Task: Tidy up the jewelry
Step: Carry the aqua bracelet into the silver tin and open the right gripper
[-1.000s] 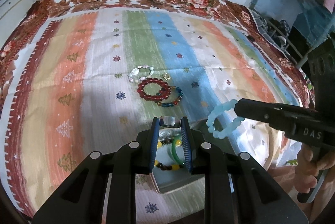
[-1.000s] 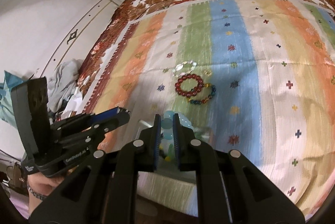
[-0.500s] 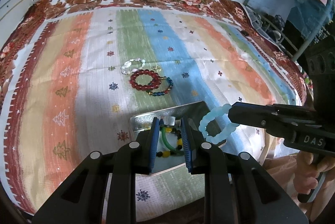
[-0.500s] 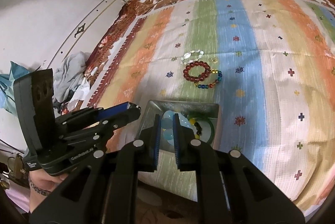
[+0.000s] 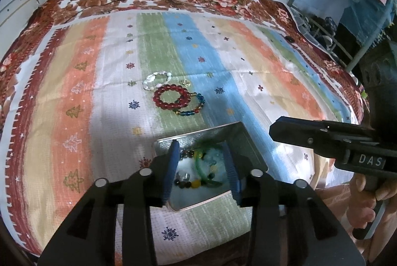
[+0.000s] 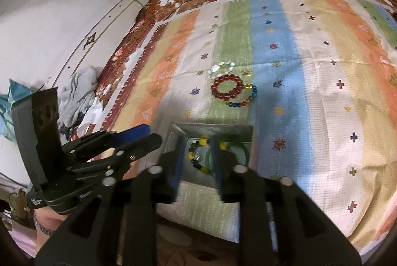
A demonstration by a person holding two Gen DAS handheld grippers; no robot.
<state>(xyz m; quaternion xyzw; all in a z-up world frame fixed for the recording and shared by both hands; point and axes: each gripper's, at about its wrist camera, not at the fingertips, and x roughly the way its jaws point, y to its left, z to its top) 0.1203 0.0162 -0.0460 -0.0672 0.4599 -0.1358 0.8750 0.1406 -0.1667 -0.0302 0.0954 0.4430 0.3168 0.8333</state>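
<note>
While the striped bedspread (image 5: 104, 82) stretches out ahead of you, the metal tin (image 5: 238, 139) sits at its near edge, right below both tools. You've got your left gripper (image 5: 202, 170) hovering over the tin, its jaws having just been opening to a modest gap with nothing pressed between them; the beads you see between them lie down in the tin. Your right gripper (image 6: 198, 159) has just been opening too, and its pads now stand apart over the tin with nothing clamped. The pale blue bracelet (image 5: 213, 156) looks to be in the tin now, a blurred heap beside the green bangle (image 6: 244, 150) and the yellow-and-dark beaded bracelet (image 6: 196, 156). So this reads as the drop-off step, just finishing. Out on the green stripe, well apart from the tin, three pieces wait: the red bead bracelet (image 5: 171, 98), the blue-and-amber bracelet (image 5: 196, 108) touching it, and the white shell bracelet (image 5: 156, 79) just behind. A tiny gold piece (image 5: 184, 82) lies beside them. Next, you'll likely need to reach forward, straddle one strand, and pinch a single bracelet, without dragging its neighbour along.
</note>
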